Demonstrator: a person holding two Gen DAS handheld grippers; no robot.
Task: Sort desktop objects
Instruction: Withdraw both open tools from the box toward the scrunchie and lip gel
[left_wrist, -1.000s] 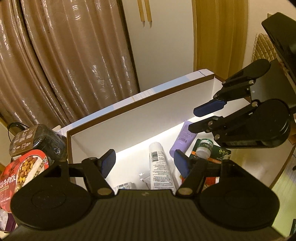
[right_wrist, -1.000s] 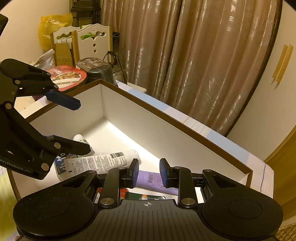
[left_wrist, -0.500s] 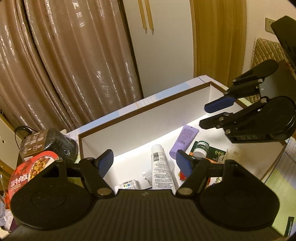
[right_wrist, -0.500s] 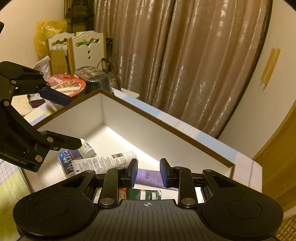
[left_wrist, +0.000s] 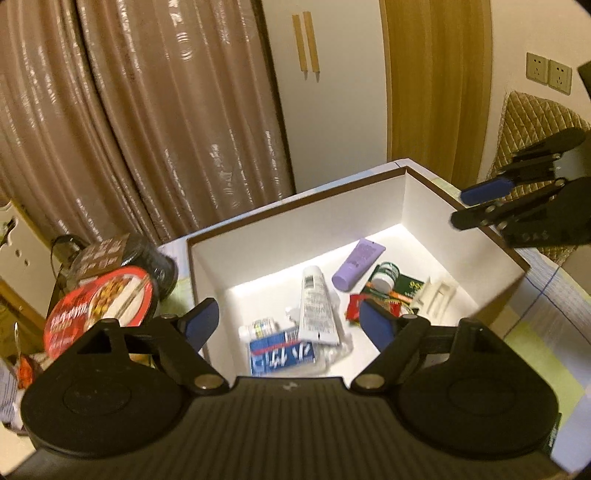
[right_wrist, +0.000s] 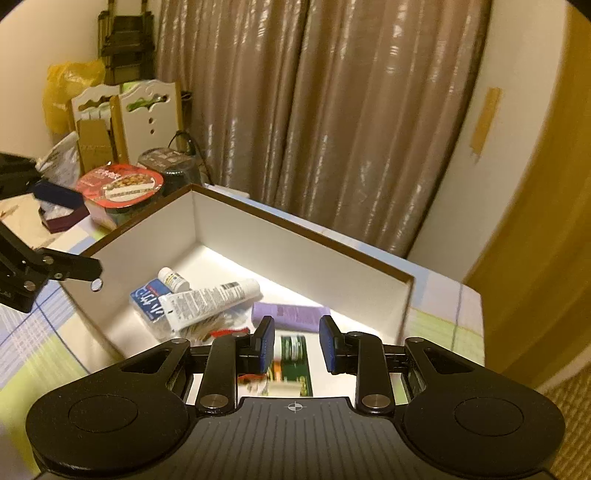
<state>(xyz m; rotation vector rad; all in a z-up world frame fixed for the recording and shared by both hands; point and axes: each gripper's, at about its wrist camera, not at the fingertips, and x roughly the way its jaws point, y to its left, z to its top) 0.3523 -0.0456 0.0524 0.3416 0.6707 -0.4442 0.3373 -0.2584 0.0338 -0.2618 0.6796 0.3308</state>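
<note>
**Over the open box: both tools empty**

Above a white-walled box (left_wrist: 295, 229) with a brown rim, standing on the counter (right_wrist: 33, 354) under a checked cloth, both tools hover with nothing between their fingers.

- Left tool (left_wrist: 288, 321): blue-padded fingers spread wide apart, empty, above the near left part of the box.
- Right tool (right_wrist: 297, 345): fingers parted by a narrower gap, empty, above the near right end of the box; seen from the left wrist view it sits clear of the box's right rim.

Contents of the box, all lying on its floor:
- white tube (left_wrist: 317, 306), flat, near the middle, its crimped end overlapping a blue packet (left_wrist: 282, 350);
- small white bottle (right_wrist: 173, 279), on its side just beside the blue packet;
- purple tube (left_wrist: 358, 264), flat, towards the far right;
- green box (left_wrist: 410, 286) with a white-capped jar (left_wrist: 384, 277) touching its left end;
- red wrapper (left_wrist: 354, 308), next to the green box;
- white plastic piece (left_wrist: 437, 297), near the right wall.

Outside the box, at its left end: a red-lidded noodle bowl (right_wrist: 120, 186) with a dark container (right_wrist: 168, 166) behind it. Brown curtains (right_wrist: 332, 110) hang beyond.
</note>
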